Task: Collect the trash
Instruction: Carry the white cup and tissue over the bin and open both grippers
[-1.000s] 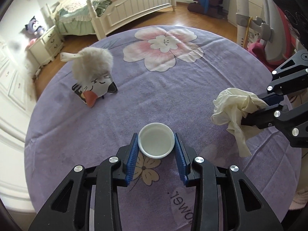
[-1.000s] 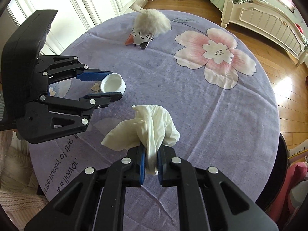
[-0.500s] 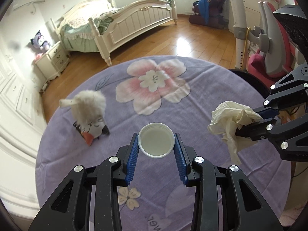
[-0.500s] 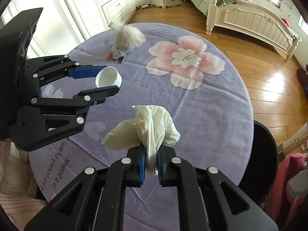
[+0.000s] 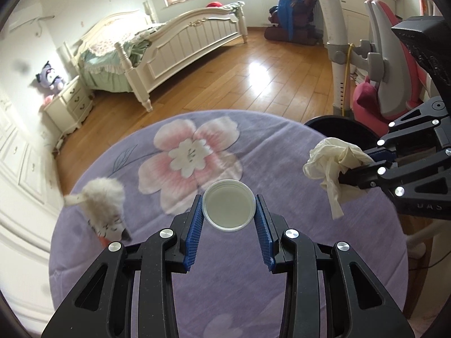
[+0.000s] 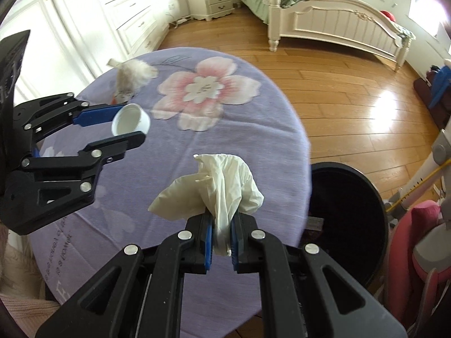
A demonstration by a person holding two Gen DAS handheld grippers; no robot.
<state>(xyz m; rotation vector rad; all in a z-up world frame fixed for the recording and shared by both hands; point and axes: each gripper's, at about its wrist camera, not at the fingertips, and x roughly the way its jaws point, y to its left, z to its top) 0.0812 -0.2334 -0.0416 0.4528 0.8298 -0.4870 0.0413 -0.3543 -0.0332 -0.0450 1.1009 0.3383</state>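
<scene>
My left gripper point(image 5: 228, 209) is shut on a small white plastic cup point(image 5: 227, 209) and holds it well above the round table; the cup also shows in the right wrist view point(image 6: 131, 119). My right gripper point(image 6: 221, 235) is shut on a crumpled cream glove point(image 6: 222, 188), also seen in the left wrist view point(image 5: 331, 166). A black round bin point(image 6: 349, 208) stands on the floor just right of the table, below and to the right of the glove.
The round table point(image 5: 197, 295) has a purple cloth with a pink flower print. A fluffy white toy over a cat-face packet point(image 5: 105, 205) lies at its left side. A bed, a nightstand and a pink chair stand on the wooden floor around.
Both grippers have risen from the table with the cup and the glove held. The right gripper has moved toward the table's right edge, and the black bin has come into view.
</scene>
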